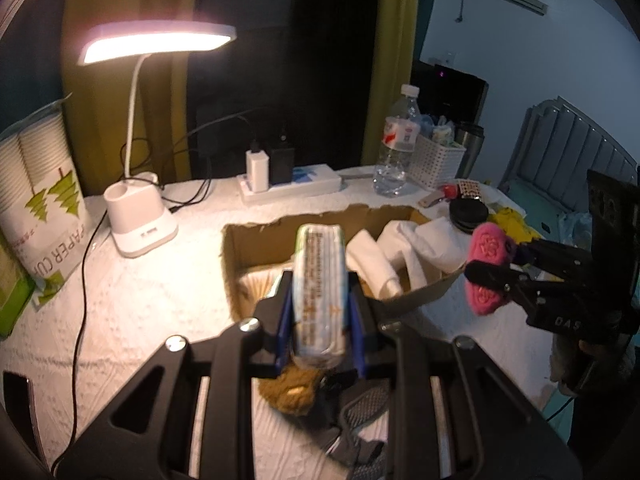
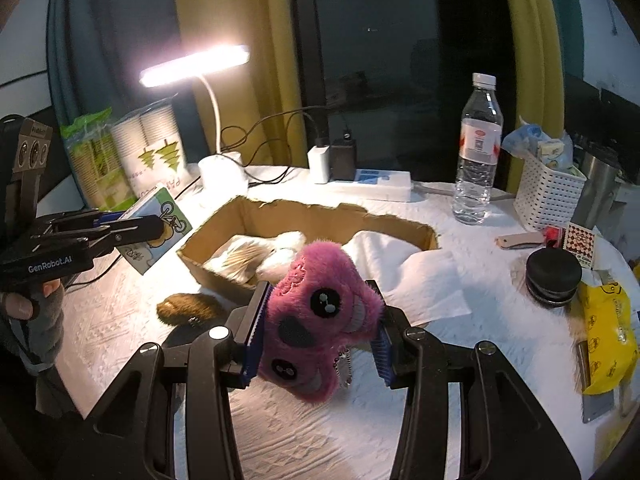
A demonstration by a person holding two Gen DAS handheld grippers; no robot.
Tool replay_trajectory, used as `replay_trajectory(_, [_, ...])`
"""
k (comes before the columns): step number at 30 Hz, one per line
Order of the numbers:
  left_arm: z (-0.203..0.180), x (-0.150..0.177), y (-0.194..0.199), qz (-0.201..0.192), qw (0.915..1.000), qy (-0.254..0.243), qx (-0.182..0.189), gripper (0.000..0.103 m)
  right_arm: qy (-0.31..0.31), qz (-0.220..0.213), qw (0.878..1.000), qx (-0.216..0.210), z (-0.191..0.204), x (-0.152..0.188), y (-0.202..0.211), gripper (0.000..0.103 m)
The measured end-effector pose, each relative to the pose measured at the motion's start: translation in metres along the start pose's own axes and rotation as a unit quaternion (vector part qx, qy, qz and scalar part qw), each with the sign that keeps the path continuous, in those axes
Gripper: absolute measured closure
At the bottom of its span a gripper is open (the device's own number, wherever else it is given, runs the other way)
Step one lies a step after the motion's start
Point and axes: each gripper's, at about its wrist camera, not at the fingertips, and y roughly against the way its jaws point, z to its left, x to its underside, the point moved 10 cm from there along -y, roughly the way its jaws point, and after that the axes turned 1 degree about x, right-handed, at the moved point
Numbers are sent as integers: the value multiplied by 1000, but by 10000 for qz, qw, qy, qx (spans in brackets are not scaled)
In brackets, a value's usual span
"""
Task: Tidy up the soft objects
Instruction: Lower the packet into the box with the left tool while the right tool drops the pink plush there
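My left gripper (image 1: pixel 319 304) is shut on a pack of tissues (image 1: pixel 319 284) printed with small text, held upright over the near wall of the open cardboard box (image 1: pixel 234 256). In the right wrist view the same pack (image 2: pixel 160 232) shows its cartoon bicycle face, left of the box (image 2: pixel 192 254). My right gripper (image 2: pixel 320 320) is shut on a pink furry plush toy (image 2: pixel 320 320) with black button eyes, just in front of the box. In the left wrist view that plush (image 1: pixel 486 268) hangs at the right beside the box. White cloths (image 1: pixel 400 256) lie inside.
A brown fuzzy toy (image 2: pixel 188 308) lies on the white table cover near the box's front corner. A lit desk lamp (image 1: pixel 140 216), paper cups (image 1: pixel 44 208), power strip (image 1: pixel 292 184), water bottle (image 2: pixel 478 152), white basket (image 2: pixel 548 196), black round lid (image 2: pixel 552 276) and yellow packet (image 2: pixel 608 336) surround the box.
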Motion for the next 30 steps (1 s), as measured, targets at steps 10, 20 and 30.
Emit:
replay_trajectory(10, [-18, -19, -26, 18, 9999, -81, 135, 78, -34, -14, 10000, 56, -26, -11, -9, 55])
replay_trajectory(20, [-27, -22, -55, 167, 9995, -147, 212, 78, -222, -58, 9997, 94, -52, -14, -20, 55])
replay_trajectory(30, [-34, -16, -87, 383, 9988, -193, 241, 78, -374, -41, 9993, 24, -68, -15, -40, 55])
